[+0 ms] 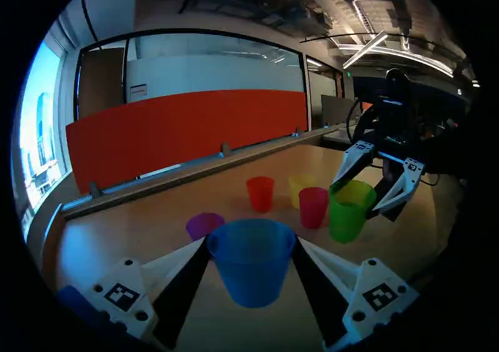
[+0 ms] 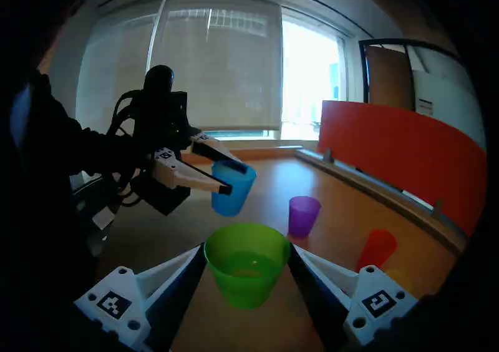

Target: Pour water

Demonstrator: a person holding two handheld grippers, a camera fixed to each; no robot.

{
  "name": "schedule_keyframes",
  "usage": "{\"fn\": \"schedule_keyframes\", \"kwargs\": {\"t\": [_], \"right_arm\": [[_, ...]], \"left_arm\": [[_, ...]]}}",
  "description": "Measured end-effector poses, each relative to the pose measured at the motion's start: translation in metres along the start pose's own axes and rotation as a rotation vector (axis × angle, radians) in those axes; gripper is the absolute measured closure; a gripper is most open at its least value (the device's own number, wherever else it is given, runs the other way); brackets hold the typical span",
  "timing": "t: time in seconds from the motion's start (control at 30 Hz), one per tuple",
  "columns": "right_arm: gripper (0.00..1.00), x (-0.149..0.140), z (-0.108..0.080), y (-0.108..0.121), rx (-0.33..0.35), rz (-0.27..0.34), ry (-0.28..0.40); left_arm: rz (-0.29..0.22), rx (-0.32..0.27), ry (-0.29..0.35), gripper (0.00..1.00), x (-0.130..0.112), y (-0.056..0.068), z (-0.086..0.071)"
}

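My left gripper point(image 1: 252, 258) is shut on a blue cup point(image 1: 251, 268), held upright above the wooden table point(image 1: 143, 221); in the right gripper view the blue cup point(image 2: 232, 186) hangs in the left gripper point(image 2: 227, 177) at mid-left. My right gripper point(image 2: 246, 271) is shut on a green cup point(image 2: 246, 271) with a little liquid at its bottom. From the left gripper view, that green cup point(image 1: 349, 210) sits upright between the right gripper's point(image 1: 365, 193) fingers at the right.
On the table stand a purple cup point(image 1: 204, 224), an orange cup point(image 1: 260, 193), a yellow cup point(image 1: 301, 186) and a pink cup point(image 1: 312, 206). An orange partition point(image 1: 187, 127) runs along the table's far edge. A dark-sleeved person point(image 2: 56, 165) holds the grippers.
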State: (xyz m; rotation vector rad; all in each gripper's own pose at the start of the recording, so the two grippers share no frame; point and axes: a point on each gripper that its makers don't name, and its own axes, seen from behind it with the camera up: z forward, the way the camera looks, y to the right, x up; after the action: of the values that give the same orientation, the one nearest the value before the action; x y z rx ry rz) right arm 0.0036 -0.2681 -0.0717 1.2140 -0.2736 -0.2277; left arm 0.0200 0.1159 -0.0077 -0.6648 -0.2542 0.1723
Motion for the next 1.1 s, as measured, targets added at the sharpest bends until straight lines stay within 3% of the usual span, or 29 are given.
{"fn": "schedule_keyframes", "kwargs": {"t": [1.1], "right_arm": [[0.06, -0.056, -0.001, 0.011, -0.014, 0.063, -0.135]], "left_arm": [[0.017, -0.089, -0.103, 0.11, -0.05, 0.036, 0.035]]}}
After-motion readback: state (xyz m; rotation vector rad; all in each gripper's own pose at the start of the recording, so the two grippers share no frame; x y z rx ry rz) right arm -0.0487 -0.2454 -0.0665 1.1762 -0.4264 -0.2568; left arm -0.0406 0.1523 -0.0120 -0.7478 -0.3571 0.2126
